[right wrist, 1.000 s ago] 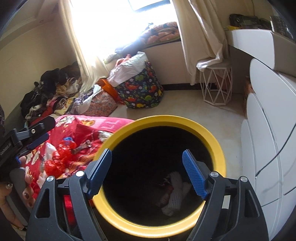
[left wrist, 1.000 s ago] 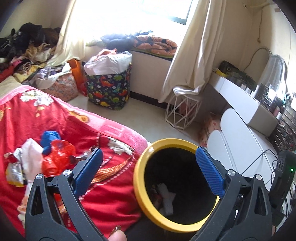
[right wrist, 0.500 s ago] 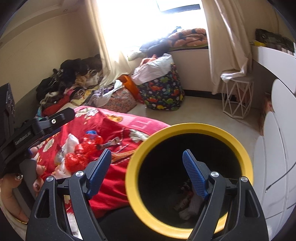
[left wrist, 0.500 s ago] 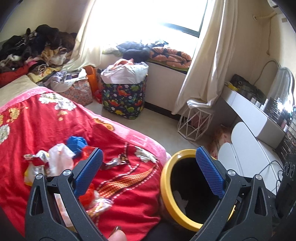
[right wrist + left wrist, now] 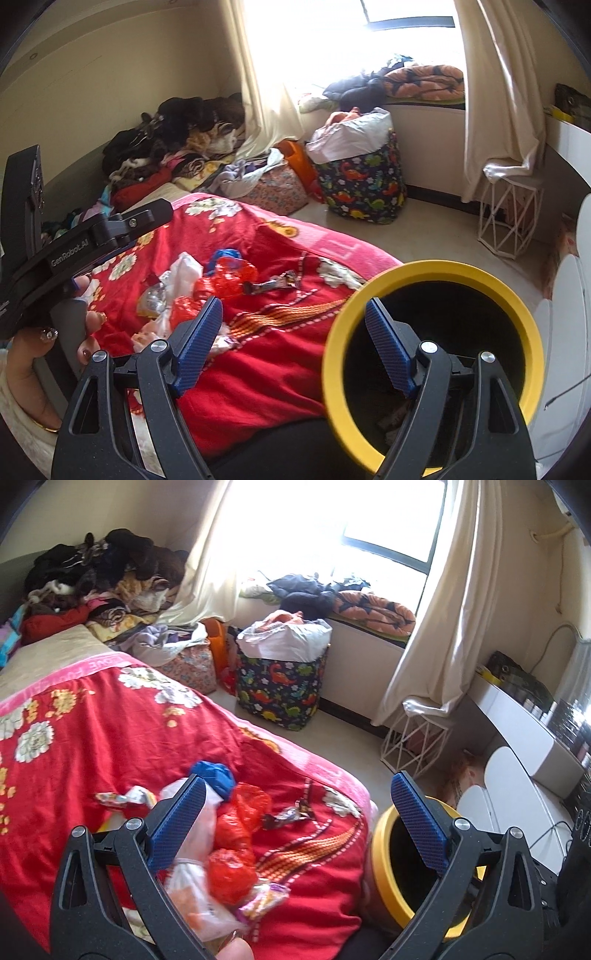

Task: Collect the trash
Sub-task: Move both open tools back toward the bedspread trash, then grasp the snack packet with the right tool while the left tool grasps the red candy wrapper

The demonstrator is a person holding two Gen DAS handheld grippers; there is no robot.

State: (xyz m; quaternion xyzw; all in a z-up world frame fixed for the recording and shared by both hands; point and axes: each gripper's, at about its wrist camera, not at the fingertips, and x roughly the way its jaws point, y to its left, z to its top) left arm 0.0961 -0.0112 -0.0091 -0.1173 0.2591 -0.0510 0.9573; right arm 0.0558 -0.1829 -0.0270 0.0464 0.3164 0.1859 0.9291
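A dinosaur-print fabric bin [image 5: 282,690], stuffed with white bags, stands on the floor below the window ledge, just beside a floral bag [image 5: 192,666]. Cream curtains [image 5: 439,602] hang down to a white wire side table [image 5: 415,744]. Heaped clothes [image 5: 173,147] fill the corner behind the red floral blanket [image 5: 110,731]

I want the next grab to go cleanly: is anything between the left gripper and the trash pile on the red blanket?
Nothing visible is. The left gripper is open and empty, with the trash pile lying exposed on the red blanket ahead of it. The yellow-rimmed bin stands open beside the bed.
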